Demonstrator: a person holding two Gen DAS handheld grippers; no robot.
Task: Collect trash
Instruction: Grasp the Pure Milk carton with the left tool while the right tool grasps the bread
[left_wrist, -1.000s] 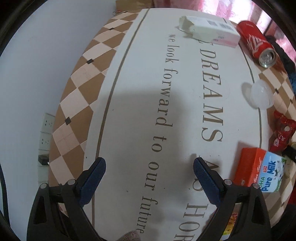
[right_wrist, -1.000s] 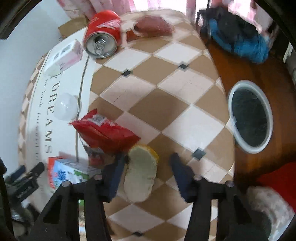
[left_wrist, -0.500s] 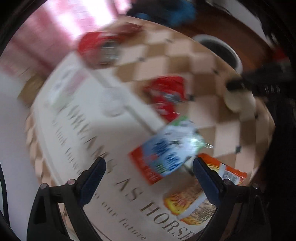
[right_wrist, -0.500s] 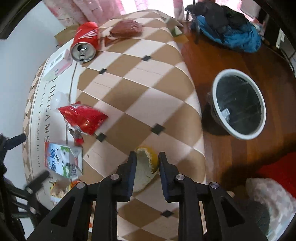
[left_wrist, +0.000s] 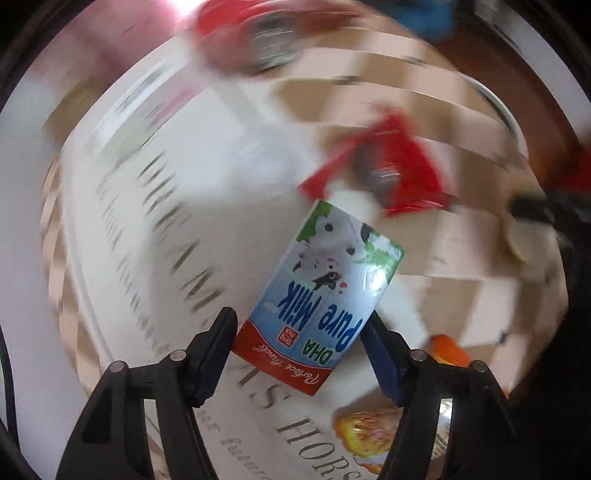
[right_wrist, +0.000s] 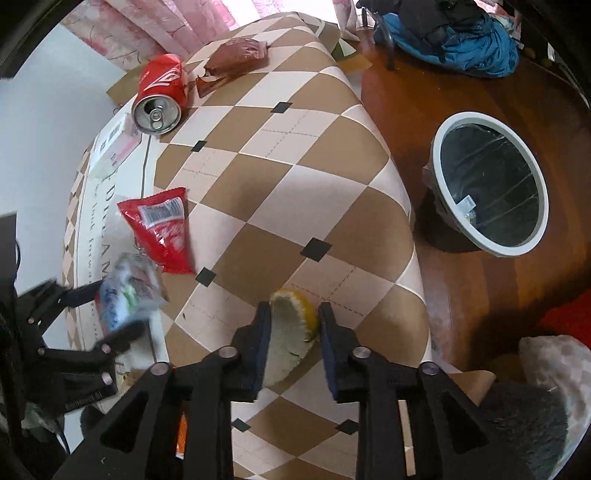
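My left gripper (left_wrist: 299, 336) is shut on a blue "Pure Milk" carton (left_wrist: 325, 295) and holds it above the table; the carton also shows in the right wrist view (right_wrist: 129, 291). My right gripper (right_wrist: 293, 325) is shut on a yellow citrus peel (right_wrist: 291, 325) above the checkered tablecloth (right_wrist: 295, 184). A red snack wrapper (right_wrist: 162, 229), a red soda can (right_wrist: 162, 96) and a brown wrapper (right_wrist: 232, 59) lie on the table. A white-rimmed bin (right_wrist: 487, 184) with a dark liner stands on the wooden floor to the right.
A pink-white box (right_wrist: 114, 147) lies at the table's far left. An orange packet (left_wrist: 373, 432) lies near the left gripper. Blue clothing (right_wrist: 454, 40) is piled at the back right. A grey fluffy thing (right_wrist: 546, 387) lies at lower right.
My left gripper swung right to the milk carton and closed on it, lifting it. My right gripper closed on the citrus peel and raised it off the cloth.
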